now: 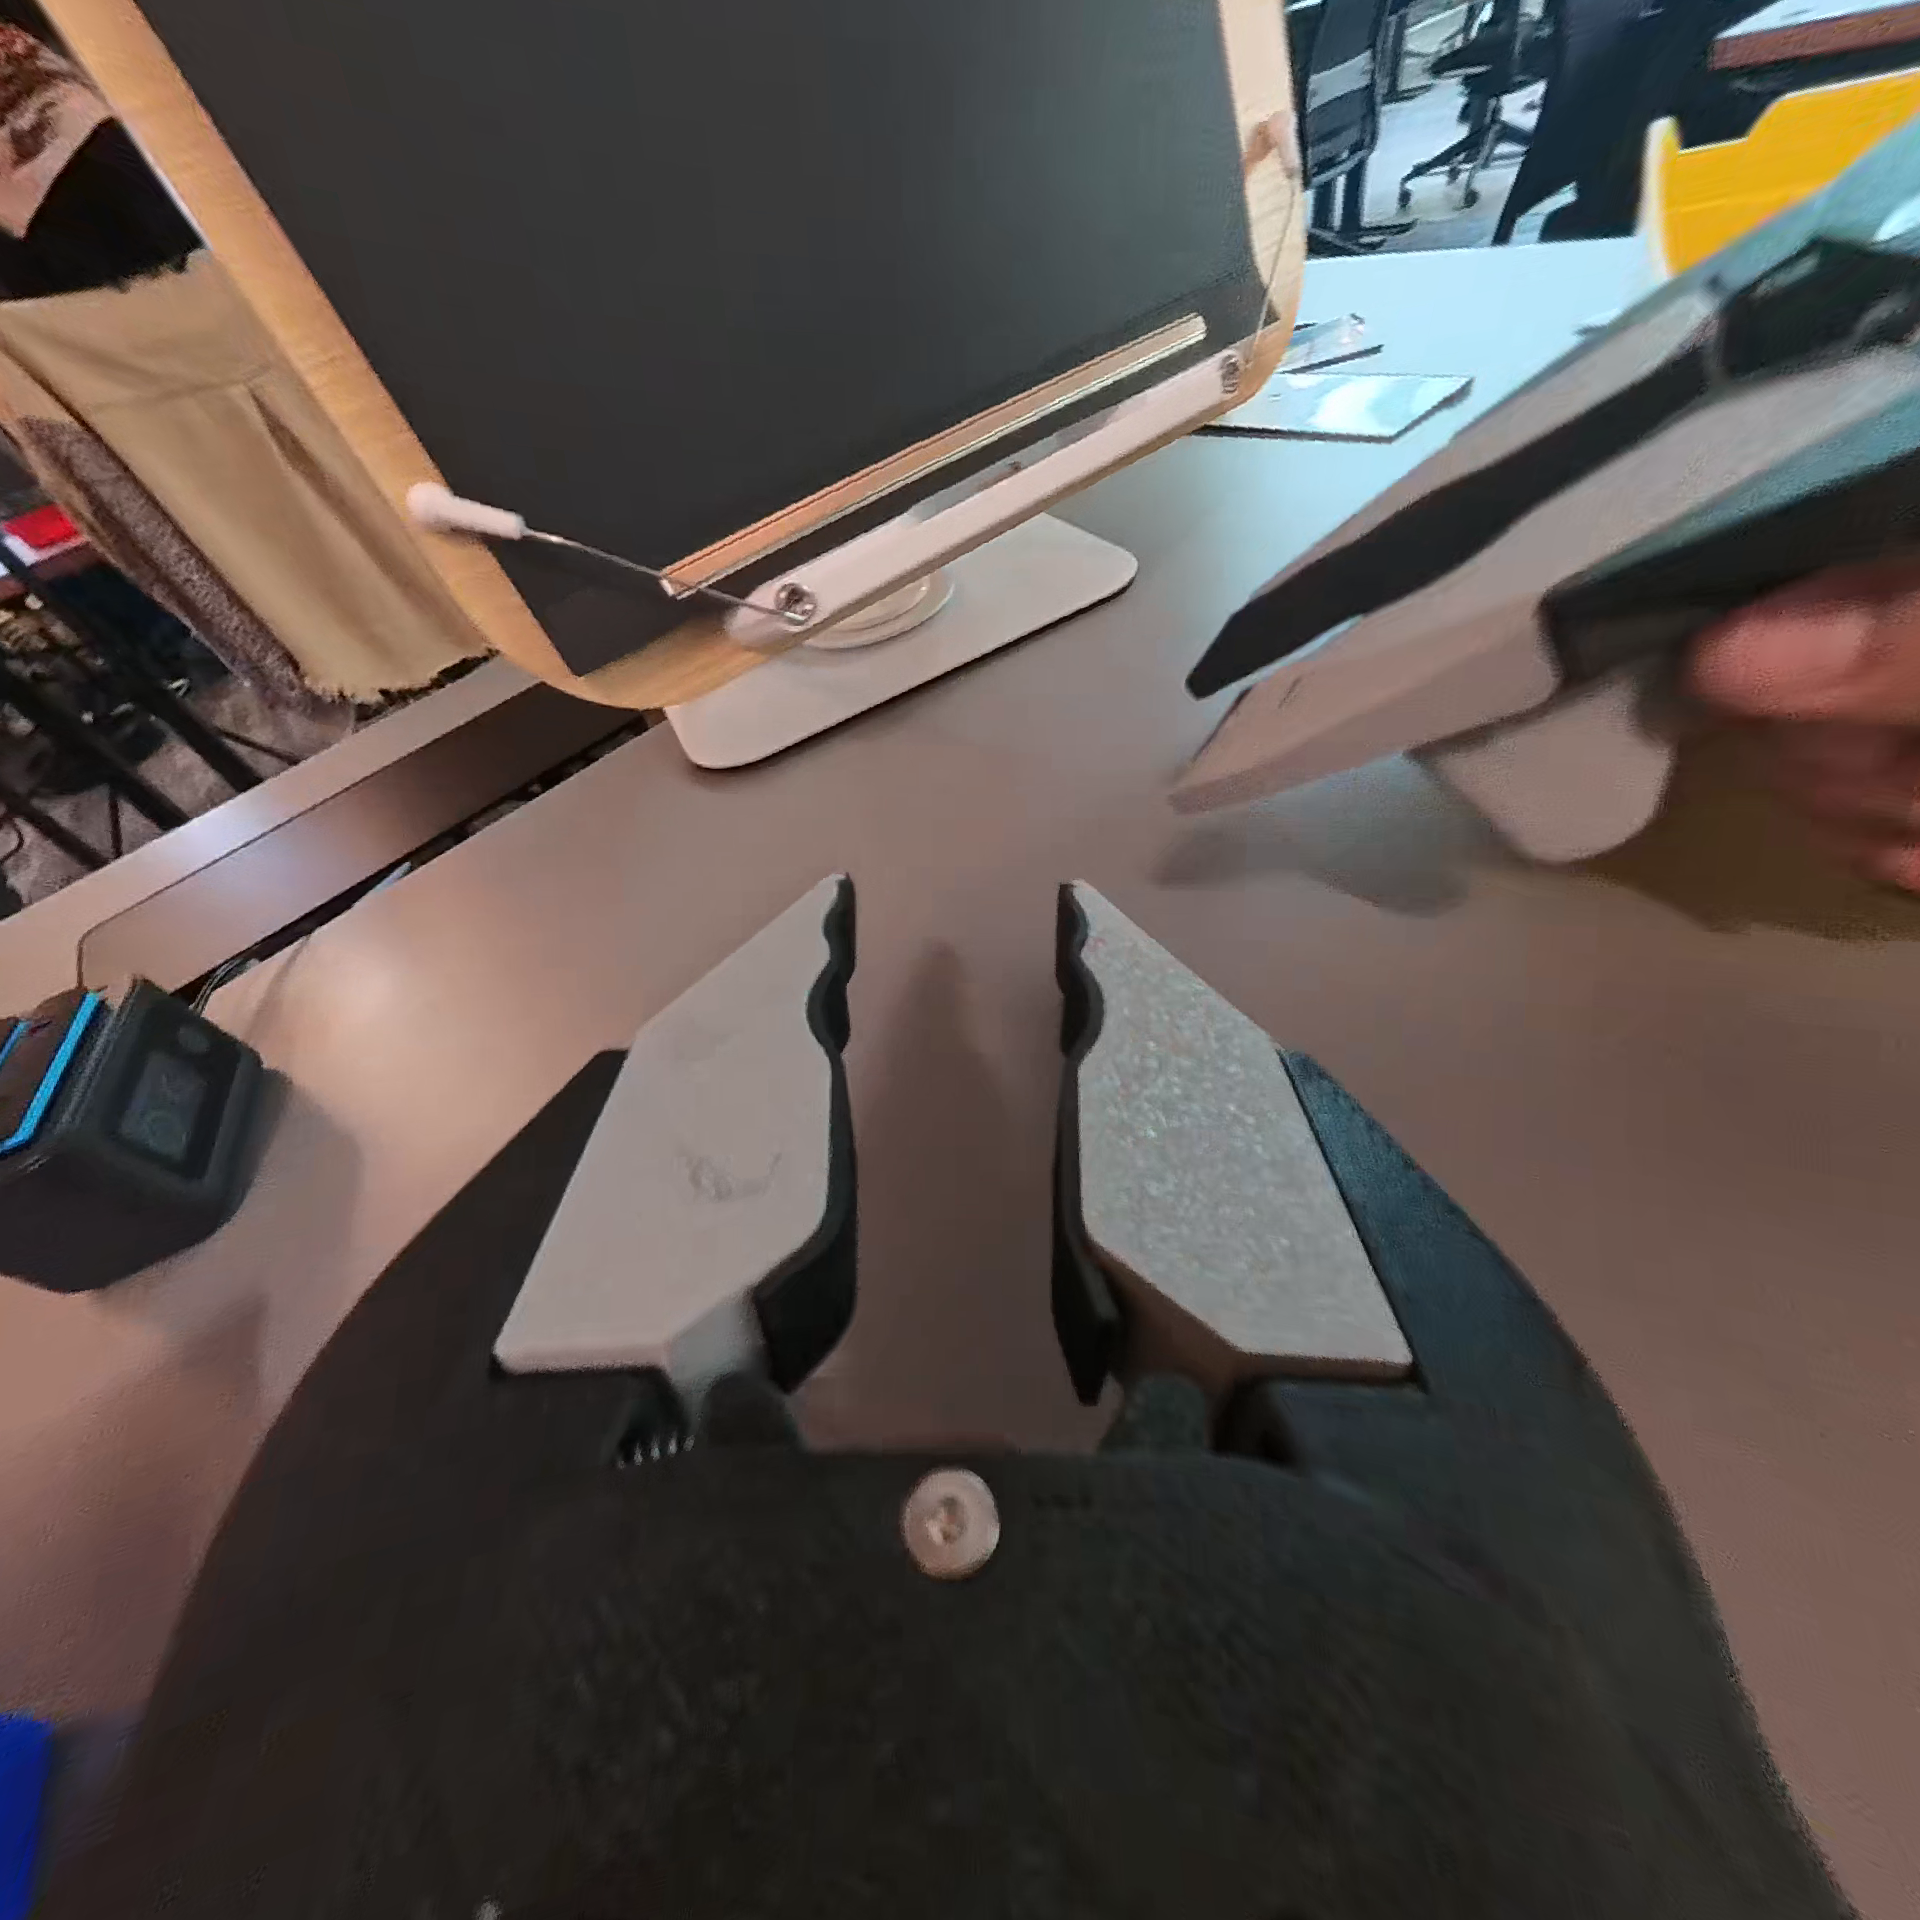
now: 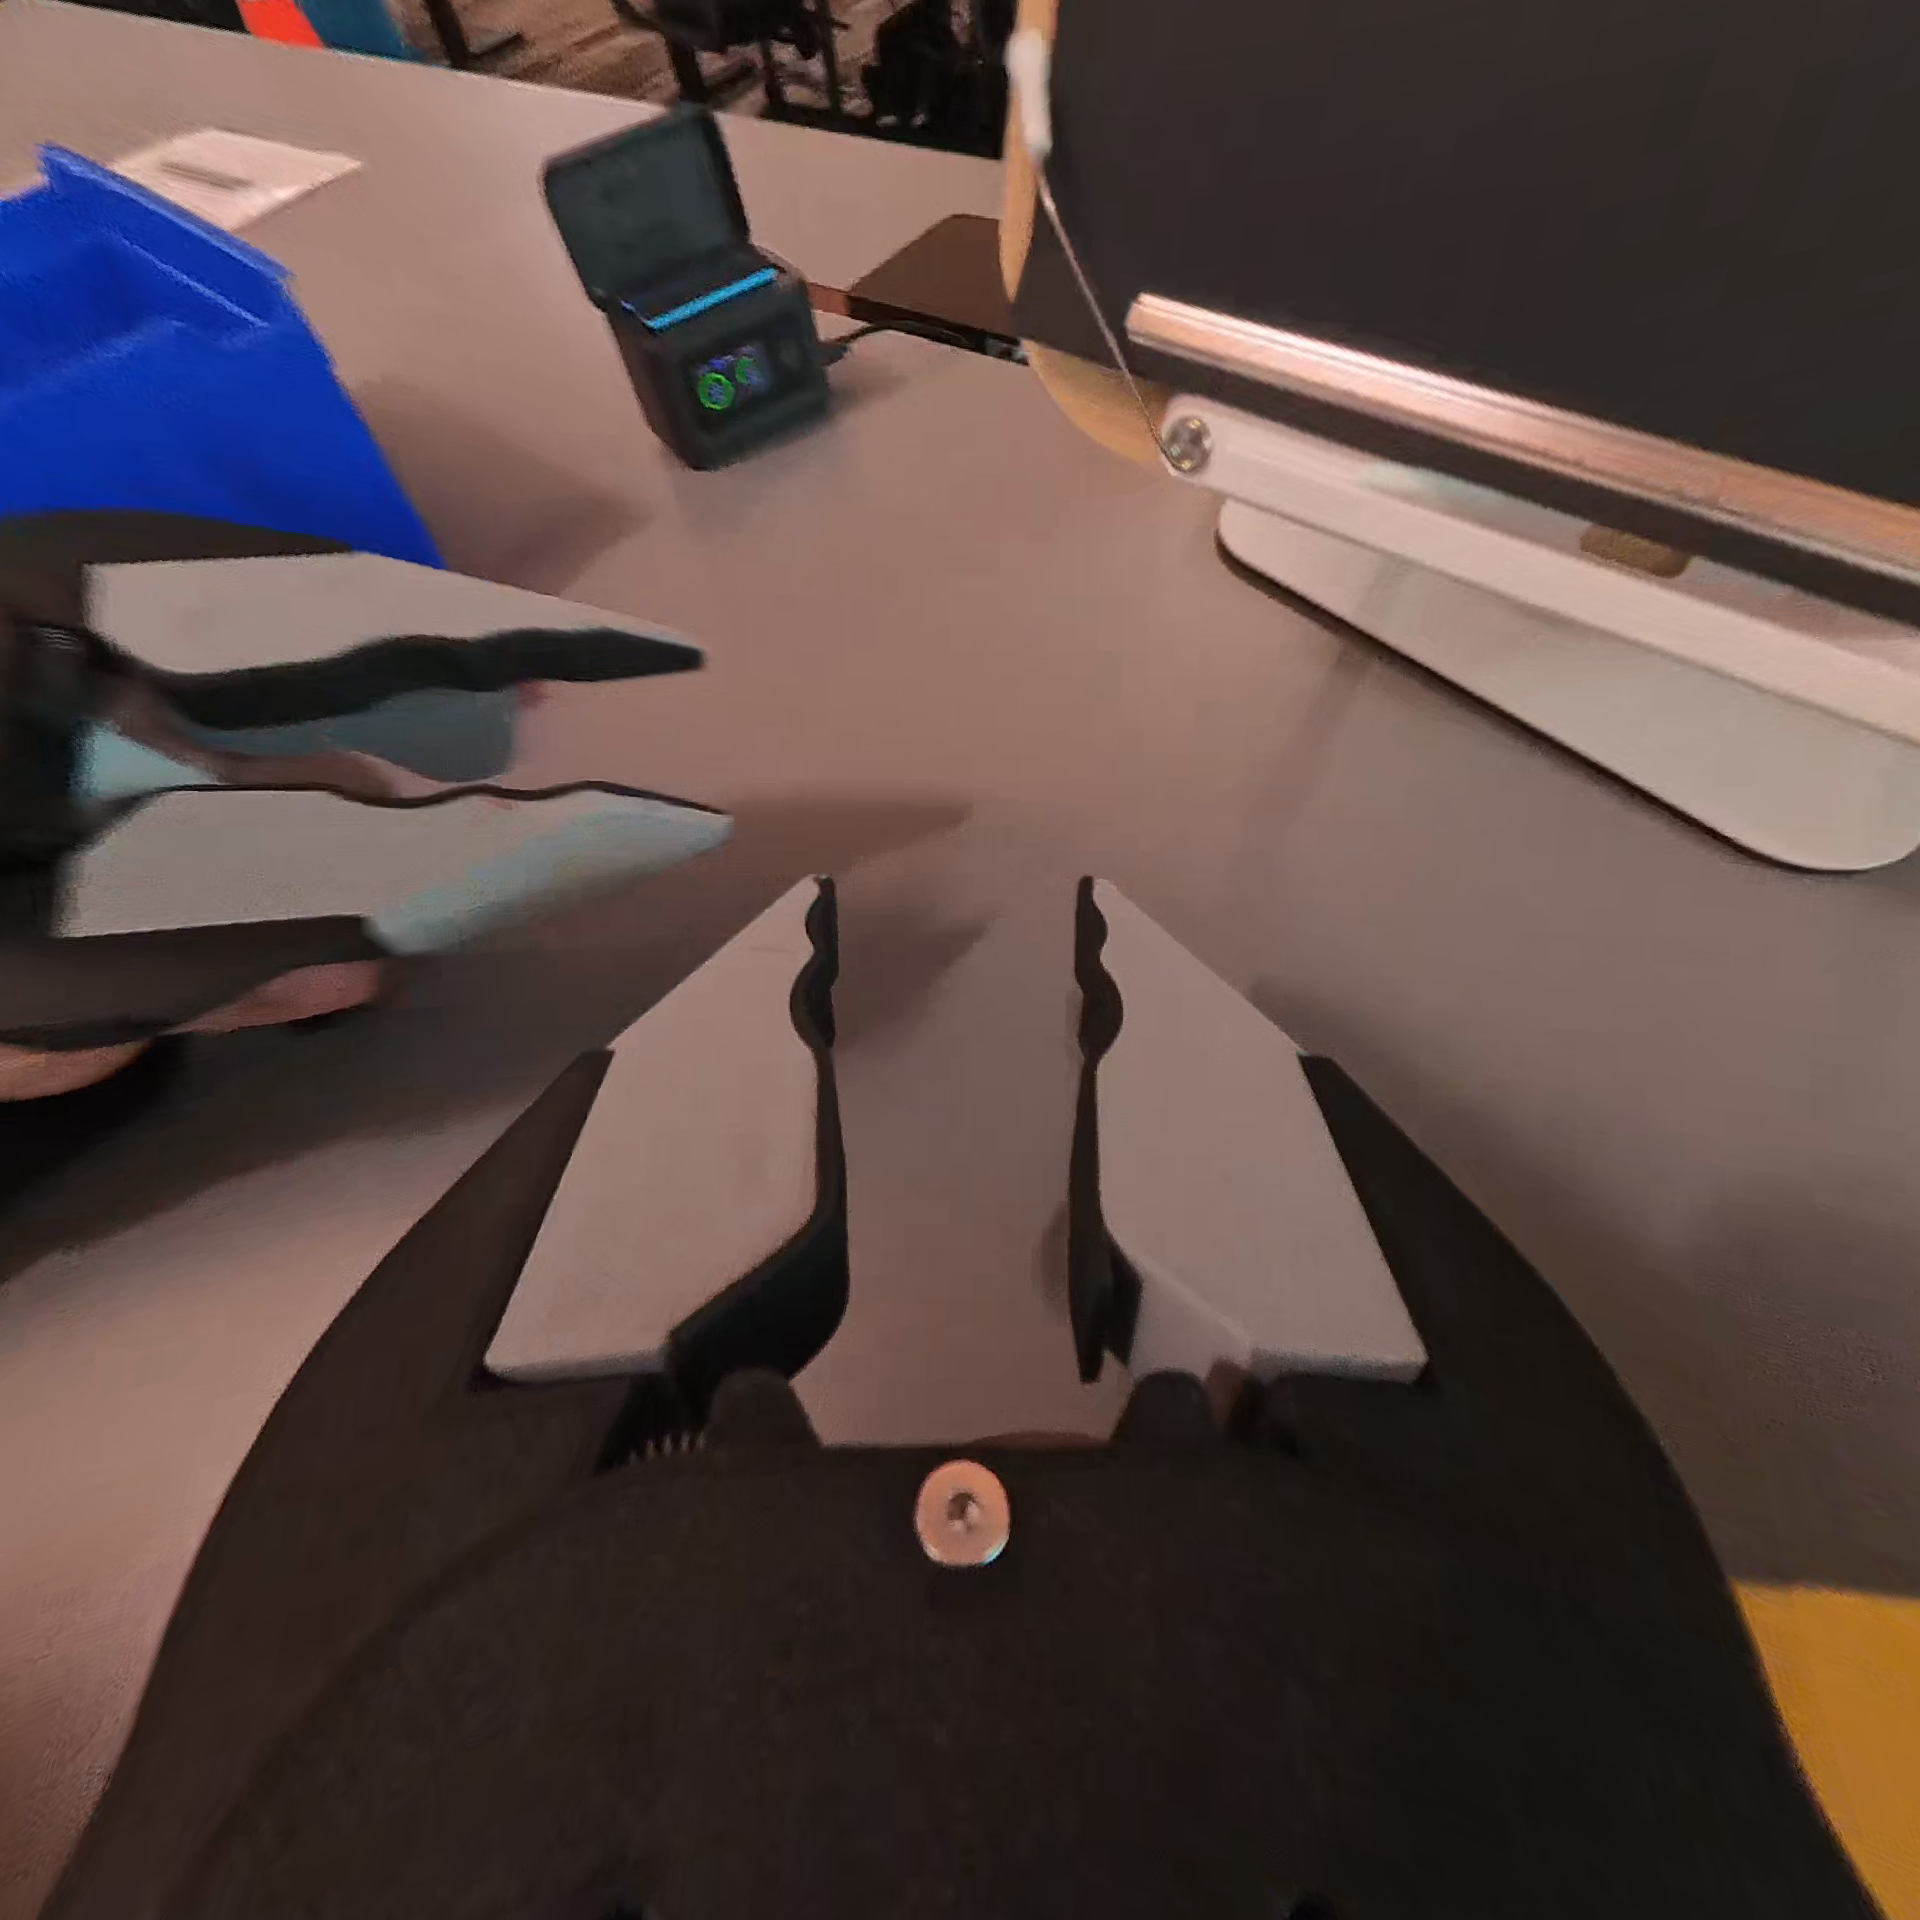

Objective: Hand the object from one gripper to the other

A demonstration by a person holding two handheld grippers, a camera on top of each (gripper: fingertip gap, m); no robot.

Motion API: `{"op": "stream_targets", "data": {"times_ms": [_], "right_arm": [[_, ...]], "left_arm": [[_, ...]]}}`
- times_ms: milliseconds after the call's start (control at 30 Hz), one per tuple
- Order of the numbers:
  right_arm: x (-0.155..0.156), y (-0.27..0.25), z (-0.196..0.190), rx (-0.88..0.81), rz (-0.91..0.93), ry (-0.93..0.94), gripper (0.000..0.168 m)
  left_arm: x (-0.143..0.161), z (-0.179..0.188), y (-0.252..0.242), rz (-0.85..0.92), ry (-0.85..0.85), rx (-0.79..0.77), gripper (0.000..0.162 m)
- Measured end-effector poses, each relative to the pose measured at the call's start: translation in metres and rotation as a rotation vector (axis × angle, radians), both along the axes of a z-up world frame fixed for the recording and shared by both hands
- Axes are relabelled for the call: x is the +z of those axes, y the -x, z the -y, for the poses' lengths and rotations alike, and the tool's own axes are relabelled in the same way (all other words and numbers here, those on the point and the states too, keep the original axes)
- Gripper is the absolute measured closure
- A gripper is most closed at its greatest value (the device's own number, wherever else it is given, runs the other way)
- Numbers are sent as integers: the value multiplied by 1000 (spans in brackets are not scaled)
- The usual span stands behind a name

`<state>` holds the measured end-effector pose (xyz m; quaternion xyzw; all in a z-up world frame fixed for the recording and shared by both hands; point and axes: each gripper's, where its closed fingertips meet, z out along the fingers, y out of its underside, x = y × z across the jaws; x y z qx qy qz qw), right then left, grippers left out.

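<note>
Reference landmark: the monitor stand (image 1: pixel 894 665), a pale flat base on the brown table (image 1: pixel 1351 1247). To the left of the stand, near the table edge, sits a small black charging case (image 1: pixel 125 1132) with a blue stripe and a lit display; its lid stands up in the right wrist view. In front of the stand, the left gripper (image 1: pixel 956 935) hovers over bare table with its jaws apart and nothing between them. To the right of the stand, the right gripper (image 1: pixel 1205 727) appears blurred, carried by a hand (image 1: pixel 1829 717); its own view shows its jaws apart and likewise empty. The object to be handed over is not visible in either view, and its location and appearance cannot be determined. Judgement: the task stands either ahead of the first pickup or after completion; no transfer is in progress. If it is yet to start, the next move requires locating the object, aligning one gripper's parted jaws around it, and clamping before presenting it to the other gripper.
</note>
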<state>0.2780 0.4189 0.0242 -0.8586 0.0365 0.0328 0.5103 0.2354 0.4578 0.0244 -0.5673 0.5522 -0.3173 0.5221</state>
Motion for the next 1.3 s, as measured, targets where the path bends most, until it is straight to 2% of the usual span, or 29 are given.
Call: {"op": "stream_targets", "data": {"times_ms": [133,267,367,433,500,600,700,767,833,900,967,1033,1133,1167,1233,1300], "right_arm": [[-24,-9,-21,-19,37,-40,125],[-39,1,-25,48,96,28,122],[-41,4,-25,69,110,34,119],[-42,2,-24,63,73,43,114],[-44,1,-21,62,21,56,114],[-45,3,-17,82,-37,59,114],[-46,6,-14,99,-36,63,115],[-48,8,-14,105,-12,75,115],[-50,10,-13,110,18,89,115],[-51,12,-13,114,43,97,116],[-52,11,-13,113,52,100,116],[-51,11,-13,110,48,97,116],[-50,10,-13,103,26,91,116],[-50,10,-12,101,18,88,116],[-49,10,-11,100,4,82,116],[-48,11,-9,104,-4,76,117]], "left_arm": [[-2,-6,2,-11,3,34,122],[-3,-5,1,-39,-18,37,120],[7,-4,7,-41,-66,61,119],[21,8,18,-5,6,63,119],[47,33,38,42,61,8,117],[108,46,91,123,-72,42,124],[163,19,156,173,-88,149,126],[176,-25,198,148,-62,272,122],[150,-76,231,13,10,391,117],[93,-116,255,-173,160,464,110],[30,-134,271,-354,314,495,105],[-14,-141,277,-466,424,506,105],[-52,-141,275,-576,493,493,110],[-55,-147,276,-590,447,508,130],[-57,-152,278,-643,408,521,152],[-65,-147,286,-773,414,488,157]]}}
